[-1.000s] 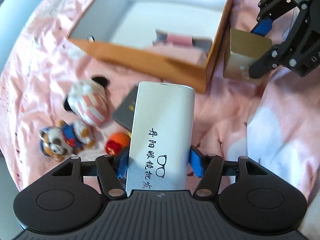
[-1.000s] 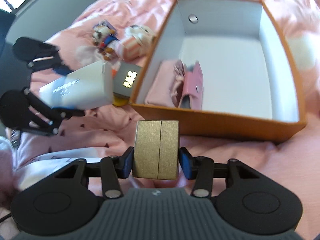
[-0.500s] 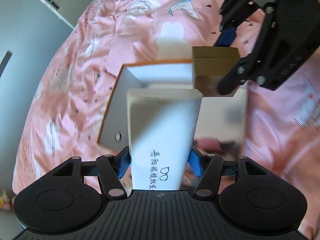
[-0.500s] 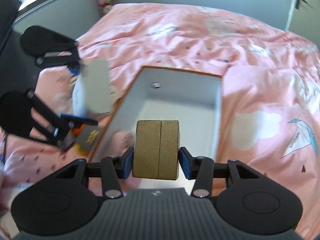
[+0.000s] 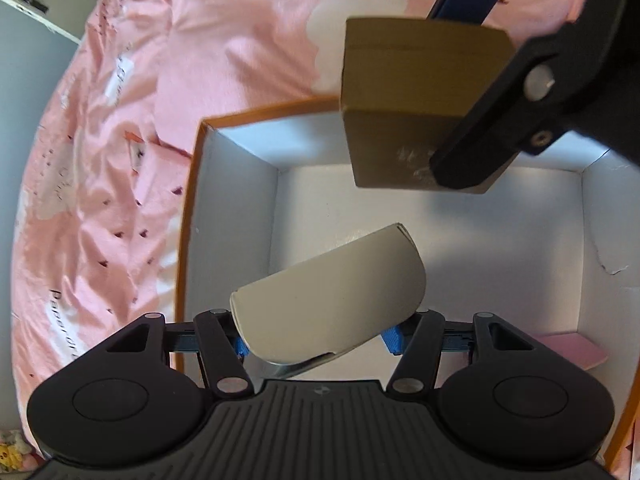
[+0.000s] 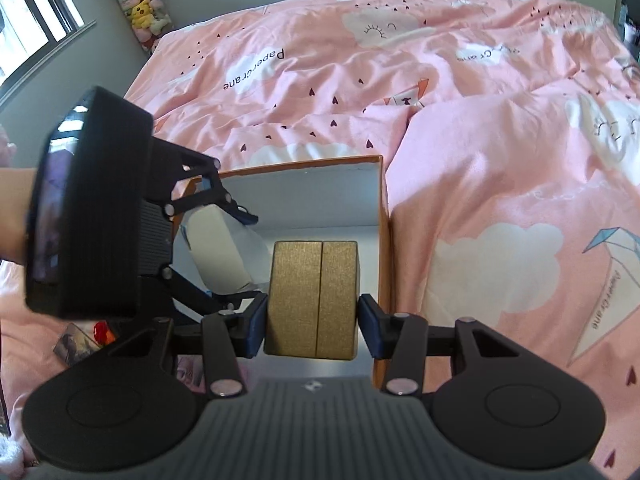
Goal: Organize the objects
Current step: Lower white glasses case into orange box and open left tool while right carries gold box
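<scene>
My left gripper is shut on a white glasses case, which lies tilted between the blue pads, above the white inside of an orange-rimmed box. My right gripper is shut on a gold box, held upright over the same orange box. In the left wrist view the gold box hangs close above and beyond the case. The right wrist view shows the case just left of the gold box, the two almost touching. A pink wallet lies on the box floor.
The box sits on a pink patterned duvet. A red trinket and a dark card lie on the bed left of the box. Plush toys hang in the far corner by a window. A person's hand holds the left gripper.
Both grippers have swung from beside the orange box to over its inside, each with its load. The glasses case now sits tilted in my left gripper instead of pointing straight ahead.
</scene>
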Demonstrator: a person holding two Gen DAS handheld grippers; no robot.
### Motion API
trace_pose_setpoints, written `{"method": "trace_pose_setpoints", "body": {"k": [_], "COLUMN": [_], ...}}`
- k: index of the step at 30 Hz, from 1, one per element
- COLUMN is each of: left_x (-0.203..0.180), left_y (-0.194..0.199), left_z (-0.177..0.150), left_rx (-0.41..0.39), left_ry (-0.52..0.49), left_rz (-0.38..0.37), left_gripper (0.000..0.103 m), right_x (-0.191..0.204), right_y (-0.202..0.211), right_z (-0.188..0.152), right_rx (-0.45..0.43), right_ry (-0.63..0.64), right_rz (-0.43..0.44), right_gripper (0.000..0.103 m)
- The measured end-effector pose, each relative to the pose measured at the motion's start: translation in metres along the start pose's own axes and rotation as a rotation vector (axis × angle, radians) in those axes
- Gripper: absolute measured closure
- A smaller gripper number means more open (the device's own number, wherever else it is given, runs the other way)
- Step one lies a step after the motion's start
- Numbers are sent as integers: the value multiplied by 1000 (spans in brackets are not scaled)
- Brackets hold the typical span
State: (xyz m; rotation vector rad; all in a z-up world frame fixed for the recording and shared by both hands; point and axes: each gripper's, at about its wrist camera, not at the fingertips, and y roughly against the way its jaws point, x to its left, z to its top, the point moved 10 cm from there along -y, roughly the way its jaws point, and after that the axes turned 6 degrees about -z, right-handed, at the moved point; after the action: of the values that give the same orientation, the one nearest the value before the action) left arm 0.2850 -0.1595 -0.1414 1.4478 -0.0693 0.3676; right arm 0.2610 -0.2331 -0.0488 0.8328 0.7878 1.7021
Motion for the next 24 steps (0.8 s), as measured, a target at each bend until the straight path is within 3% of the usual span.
{"method": "trace_pose_setpoints", "body": {"k": [3,6,9,11,16,20,24], "left_x": [6,15,23,27,25,13,7], "left_y": [-12,-14,-20,-25,-54,-66,-73], "left_z": [-4,3,10,11,-3,-13,-17], "left_rx": [2,-43,-65,-67,43,51,47], "left_ry": [6,35,24,17,-101,-143,-208], "left_rz": [-25,-49,-33,-26,22,34,98], "left_gripper": [35,35,35,36,37,39,39], "right_x": [-3,-5,-12,-16,-17,-12,-6], "right_y": [-11,-20,-25,-26,-20,-22,-29], "right_z": [2,6,8,10,12,13,15], "right_rx": [8,6,-12,-4,-18,-17,-29], "right_ry": [-16,-23,-14,-55,-82,-69,-20], "right_rz": [20,26,-33,-1,30,47,29], "right_gripper": [53,53,53,53,53,53,53]}}
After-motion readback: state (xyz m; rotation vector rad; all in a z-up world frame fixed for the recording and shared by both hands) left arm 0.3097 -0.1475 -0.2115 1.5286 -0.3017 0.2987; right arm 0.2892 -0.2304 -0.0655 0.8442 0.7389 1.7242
